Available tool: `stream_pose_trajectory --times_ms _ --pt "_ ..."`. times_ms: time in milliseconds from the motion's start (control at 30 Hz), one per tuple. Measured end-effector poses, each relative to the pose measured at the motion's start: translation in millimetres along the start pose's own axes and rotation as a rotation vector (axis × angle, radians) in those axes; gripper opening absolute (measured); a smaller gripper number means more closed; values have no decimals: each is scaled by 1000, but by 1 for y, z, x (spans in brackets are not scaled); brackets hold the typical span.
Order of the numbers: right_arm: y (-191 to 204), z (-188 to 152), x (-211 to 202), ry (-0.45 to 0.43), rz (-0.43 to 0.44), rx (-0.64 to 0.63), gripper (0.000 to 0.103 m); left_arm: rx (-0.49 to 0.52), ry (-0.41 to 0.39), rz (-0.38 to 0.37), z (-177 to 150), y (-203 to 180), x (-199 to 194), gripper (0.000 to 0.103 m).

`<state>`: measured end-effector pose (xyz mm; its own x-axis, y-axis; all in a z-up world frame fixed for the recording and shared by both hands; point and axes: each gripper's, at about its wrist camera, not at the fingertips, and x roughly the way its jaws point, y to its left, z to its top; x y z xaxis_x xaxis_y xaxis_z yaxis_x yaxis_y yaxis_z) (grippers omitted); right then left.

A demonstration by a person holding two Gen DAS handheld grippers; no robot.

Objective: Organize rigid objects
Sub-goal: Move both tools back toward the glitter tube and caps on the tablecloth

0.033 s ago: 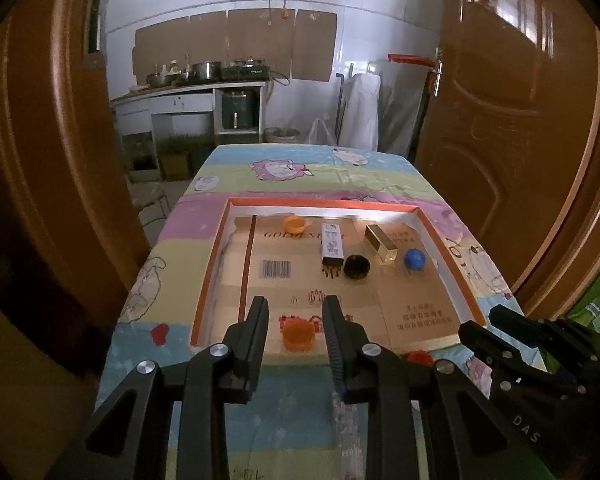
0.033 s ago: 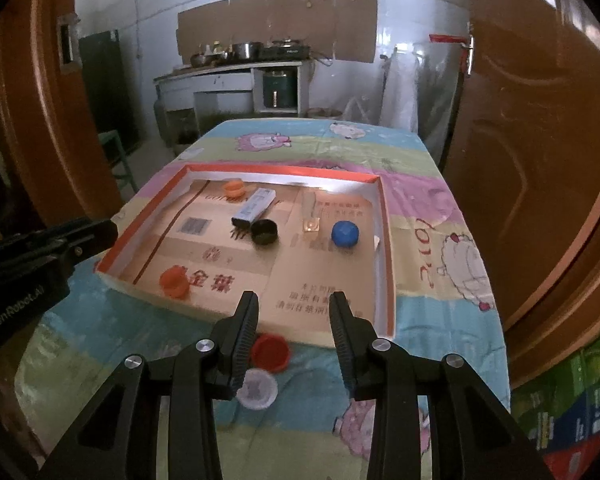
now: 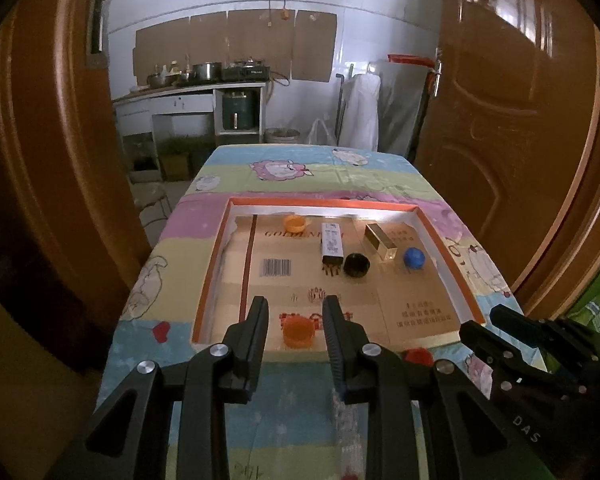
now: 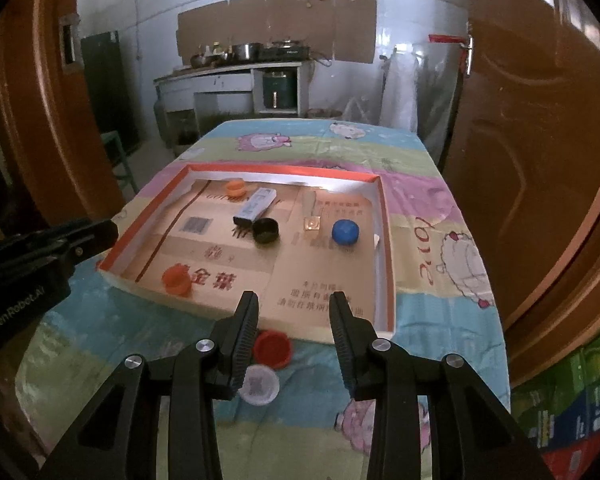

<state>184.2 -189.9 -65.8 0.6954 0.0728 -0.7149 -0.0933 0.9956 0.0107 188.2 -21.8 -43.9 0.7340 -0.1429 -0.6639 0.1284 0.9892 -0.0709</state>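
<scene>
1. The left gripper [image 3: 296, 312] is hovering just off the near edge of the tray, fingers spread apart and holding nothing.
2. The right gripper [image 4: 294, 312] is hanging over the tablecloth [image 4: 440, 216] short of the tray's near wall, jaws gaping wide and empty too.
3. Lying on the cloth outside the tray, a white cap [image 4: 259, 385] is sitting nearest the right camera, and a red cap [image 4: 274, 347] is resting just beyond it, beside the right gripper's left finger.
4. The shallow cardboard tray [image 3: 446, 240], orange along its rim, is occupying the middle of the table with a printed carton sheet lining its floor.
5. Inside, at the near left, an orange cap [image 3: 298, 332] is showing right between the left gripper's fingers in the left wrist view.
6. Farther in, a black cap [image 3: 356, 265] is lying on its side just beside the end of a small white box [image 3: 331, 241].
7. To their right, a clear rectangular block [image 3: 381, 241] is lying near a blue cap [image 3: 414, 258].
8. At the far wall, a second orange cap [image 3: 295, 223] is sitting near the back left.
9. Beyond the table, a kitchen counter [image 3: 188, 90] is carrying pots, and brown wooden doors [image 3: 512, 128] are framing both sides.
</scene>
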Motion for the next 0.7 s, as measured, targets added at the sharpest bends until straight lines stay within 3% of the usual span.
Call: stream_pose_trajectory --times_ms 700 --pt "17 -40 -69 -69 -18 -9 38 -14 -26 -32 -42 6 -50 28"
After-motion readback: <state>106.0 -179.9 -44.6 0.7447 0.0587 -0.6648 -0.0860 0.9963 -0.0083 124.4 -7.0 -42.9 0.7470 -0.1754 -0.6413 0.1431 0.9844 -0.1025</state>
